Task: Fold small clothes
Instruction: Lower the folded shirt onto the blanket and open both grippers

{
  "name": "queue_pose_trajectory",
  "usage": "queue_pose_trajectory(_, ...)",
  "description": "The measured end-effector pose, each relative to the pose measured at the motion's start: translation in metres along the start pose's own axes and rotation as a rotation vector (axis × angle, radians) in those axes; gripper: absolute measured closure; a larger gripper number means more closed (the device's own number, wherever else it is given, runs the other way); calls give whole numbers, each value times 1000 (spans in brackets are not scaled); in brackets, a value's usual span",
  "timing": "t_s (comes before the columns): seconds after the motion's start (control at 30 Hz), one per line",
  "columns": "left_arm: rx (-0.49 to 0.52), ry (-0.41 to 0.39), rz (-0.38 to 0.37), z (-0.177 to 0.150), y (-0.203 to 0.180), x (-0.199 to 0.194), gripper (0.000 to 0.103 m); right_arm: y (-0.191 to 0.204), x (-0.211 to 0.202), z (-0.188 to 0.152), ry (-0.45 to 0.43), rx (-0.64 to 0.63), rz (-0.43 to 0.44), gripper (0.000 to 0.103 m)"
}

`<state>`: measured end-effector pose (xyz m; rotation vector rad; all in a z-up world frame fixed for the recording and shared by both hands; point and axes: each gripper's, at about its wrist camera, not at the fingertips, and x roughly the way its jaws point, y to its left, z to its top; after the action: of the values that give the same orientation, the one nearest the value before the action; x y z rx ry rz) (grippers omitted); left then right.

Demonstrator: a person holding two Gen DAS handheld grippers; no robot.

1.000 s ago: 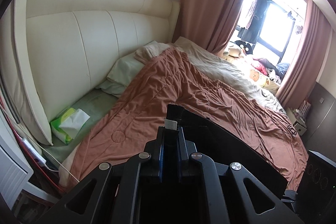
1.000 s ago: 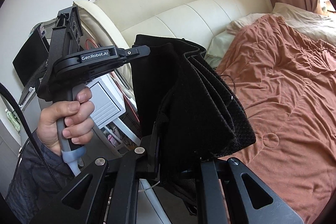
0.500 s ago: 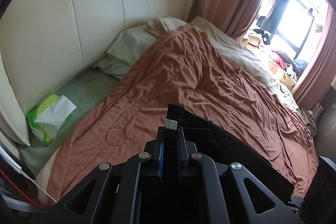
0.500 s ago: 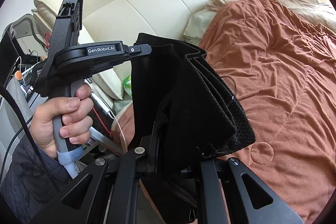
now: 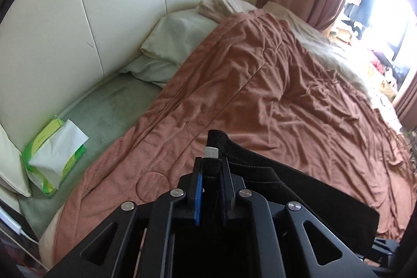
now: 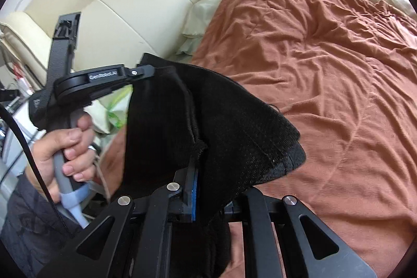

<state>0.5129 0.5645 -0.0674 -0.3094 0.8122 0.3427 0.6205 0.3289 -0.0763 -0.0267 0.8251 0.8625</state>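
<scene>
Over the brown blanket [image 5: 273, 85], a black garment [image 6: 208, 127] hangs in the air between two grippers. At its left end the left gripper [image 5: 211, 168] pinches the hem beside a white label [image 5: 211, 153]. Nearer, the right gripper [image 6: 206, 173] is closed on bunched folds. Far left, by the cream headboard [image 5: 117, 4], lies a green tissue pack [image 5: 52, 160], with a pale pillow [image 5: 172, 43] farther along.

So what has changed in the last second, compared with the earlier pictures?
Both hand-held grippers moved forward and lower over the brown blanket, carrying the black garment closer to the bed. The left hand-held gripper and right hand-held gripper stay shut on it. The tissue pack has not moved.
</scene>
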Motion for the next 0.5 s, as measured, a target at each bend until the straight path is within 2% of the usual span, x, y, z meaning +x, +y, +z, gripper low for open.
queue_pose_trajectory(0.03,3,17,21,-2,0,7,85,-4,7,0,22,2,-62,88)
queue_pose_trajectory(0.07,0,27,39,-5,0,11,85,-12,15,0,48,25,-94,77)
queue_pose_trajectory(0.1,-1,33,48,-7,1,14,85,-20,21,-1,72,59,-102,69)
queue_pose_trajectory(0.13,0,43,52,-10,2,17,85,-29,25,-1,88,91,-108,56)
queue_pose_trajectory(0.33,13,76,74,-27,2,13,79,-57,19,-7,86,164,-140,54)
queue_pose_trajectory(0.43,17,79,53,-36,-3,4,78,-69,12,-11,93,196,-115,54)
queue_pose_trajectory(0.5,23,77,46,-43,-9,-5,70,-75,7,-12,92,212,-105,54)
